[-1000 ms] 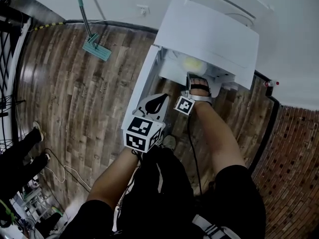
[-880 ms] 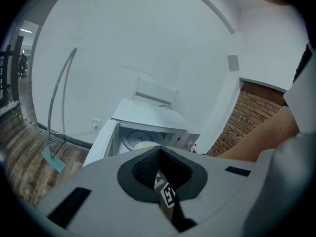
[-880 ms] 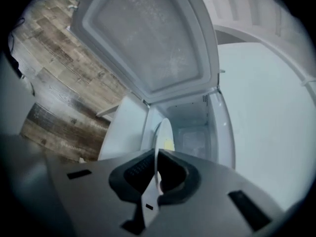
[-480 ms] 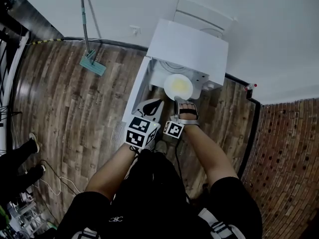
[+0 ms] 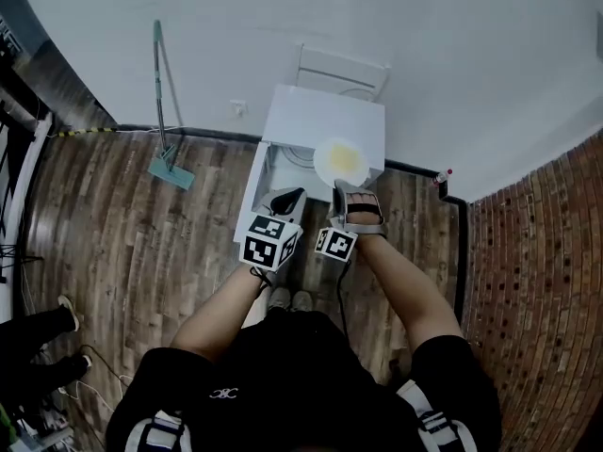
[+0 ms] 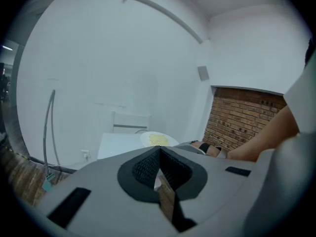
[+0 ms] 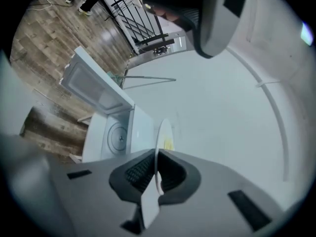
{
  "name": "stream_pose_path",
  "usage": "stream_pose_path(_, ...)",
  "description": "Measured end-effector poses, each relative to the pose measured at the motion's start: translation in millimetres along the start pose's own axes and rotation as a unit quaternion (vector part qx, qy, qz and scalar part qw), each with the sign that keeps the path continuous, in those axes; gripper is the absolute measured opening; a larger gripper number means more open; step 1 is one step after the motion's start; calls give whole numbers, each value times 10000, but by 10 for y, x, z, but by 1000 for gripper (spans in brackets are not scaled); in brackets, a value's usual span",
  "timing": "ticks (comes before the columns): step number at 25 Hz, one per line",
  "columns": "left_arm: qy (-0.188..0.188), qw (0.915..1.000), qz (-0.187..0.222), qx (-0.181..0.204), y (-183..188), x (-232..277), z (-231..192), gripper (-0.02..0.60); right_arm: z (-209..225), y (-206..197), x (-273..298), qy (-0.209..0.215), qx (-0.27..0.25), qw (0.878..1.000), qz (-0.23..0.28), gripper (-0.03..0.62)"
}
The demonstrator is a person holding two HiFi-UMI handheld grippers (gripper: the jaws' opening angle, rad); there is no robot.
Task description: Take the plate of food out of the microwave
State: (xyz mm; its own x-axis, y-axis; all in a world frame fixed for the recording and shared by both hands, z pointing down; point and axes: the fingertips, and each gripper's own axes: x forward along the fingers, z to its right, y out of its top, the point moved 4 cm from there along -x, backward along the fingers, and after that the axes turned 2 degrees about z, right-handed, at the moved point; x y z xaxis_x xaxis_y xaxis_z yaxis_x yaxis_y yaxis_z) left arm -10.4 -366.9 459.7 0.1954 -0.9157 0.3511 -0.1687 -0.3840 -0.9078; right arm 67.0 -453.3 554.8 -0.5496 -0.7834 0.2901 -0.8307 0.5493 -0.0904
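**A:** What is the right gripper (image 7: 156, 163) doing?

**B:** It pinches the near rim of the white plate (image 7: 163, 133). The rim runs edge-on between the ribbed pads (image 7: 138, 174), which press on it from both sides.

**A:** And where is the plate?

**B:** Out of the microwave (image 5: 325, 121), held up level in the air. From the head view it shows over the front right corner of the microwave's top. A yellow heap of food (image 5: 346, 163) lies on it.

**A:** And the left gripper (image 6: 158, 154)?

**B:** Its jaws are pressed together with nothing between them. It hangs just to the left of the right gripper, in front of the microwave.

**A:** Is the microwave open?

**B:** Yes. The door (image 7: 91, 85) stands swung wide to the left, and the round turntable (image 7: 119, 137) shows inside the cavity.

**A:** What lies around it?

**B:** A wooden floor (image 5: 141, 243) is underneath. A mop (image 5: 166, 111) leans on the white wall to the left. A white chair (image 5: 341, 69) stands behind the microwave, and a brick wall (image 5: 542, 281) runs along the right. Another person's legs (image 5: 38, 332) show at the lower left edge.
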Motion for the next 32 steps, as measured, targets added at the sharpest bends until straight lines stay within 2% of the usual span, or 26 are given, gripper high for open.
stream_pose_path(6, 8, 9990, 336, 290, 400, -168, 88, -9, 707, -34, -217, -294, 135, 9994, 101, 23)
stream_pose_path(12, -32, 9979, 509, 401, 578, -209, 179, -9, 1135, -91, -362, -476, 172, 9987, 100, 21)
stream_pose_path(22, -79, 9977, 543, 400, 683, -149, 274, -9, 1371, -151, -362, -597, 109, 9981, 75, 21)
stream_pose_path(32, -59, 9973, 599, 414, 782, 29, 266, -9, 1416, -184, -214, -629, 1, 9979, 178, 21)
